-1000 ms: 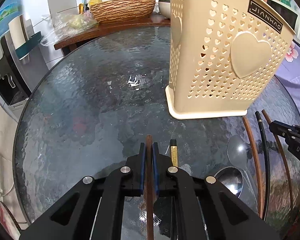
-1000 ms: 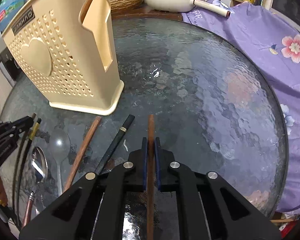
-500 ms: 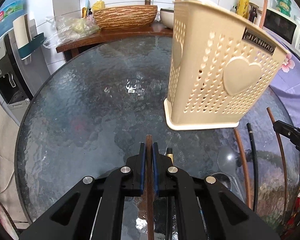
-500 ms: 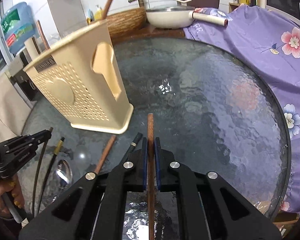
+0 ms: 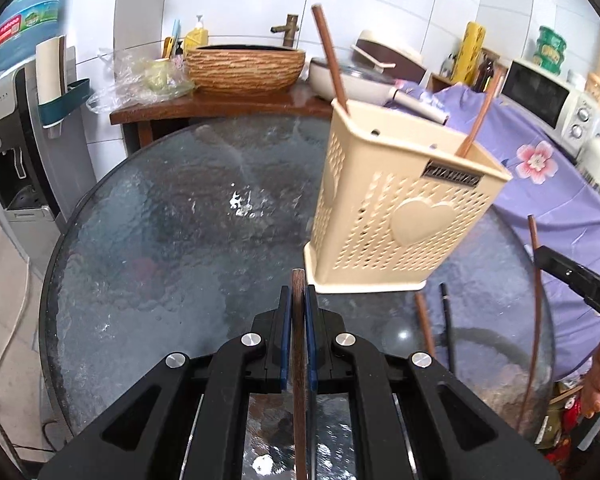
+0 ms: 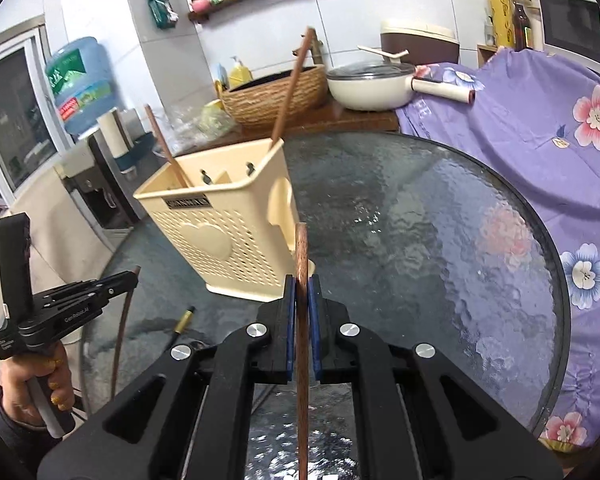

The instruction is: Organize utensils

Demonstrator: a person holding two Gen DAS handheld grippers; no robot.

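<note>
While both grippers hang above the round glass counter (image 5: pixel 148 248), each one has its fingers pinched nearly together on a brown wooden chopstick. On my left gripper (image 5: pixel 299 312) the blue pads (image 5: pixel 285 340) squeeze the left chopstick (image 5: pixel 299 380) from both sides, with its tip poking just past the fingertips. Same deal on my right gripper (image 6: pixel 302 304): pads (image 6: pixel 290 336) tight on the right chopstick (image 6: pixel 302 320), which sticks out further forward and crosses the lower corner of the holder in that view.

The cream utensil holder (image 5: pixel 396 216), the perforated one with a heart on the side, stands on the counter with two chopsticks in the holder (image 5: pixel 330 64) leaning out of the top, one at each end.

What differs between the views: the left wrist camera shows a loose brown chopstick (image 5: pixel 424 328) and a black chopstick (image 5: pixel 447 328) lying on the glass just in front of the holder, plus a microwave (image 5: pixel 548 96) off right. The right wrist camera hides most of those behind my own gripper; I only get a gold-tipped end (image 6: pixel 184 318) on the glass. It does show the inside dividers of the holder, a water jug (image 6: pixel 80 84), and the white pan (image 6: pixel 370 84) beside the woven basin (image 6: pixel 276 96). Each camera also catches the other gripper from the side, chopstick hanging down from it.
</note>
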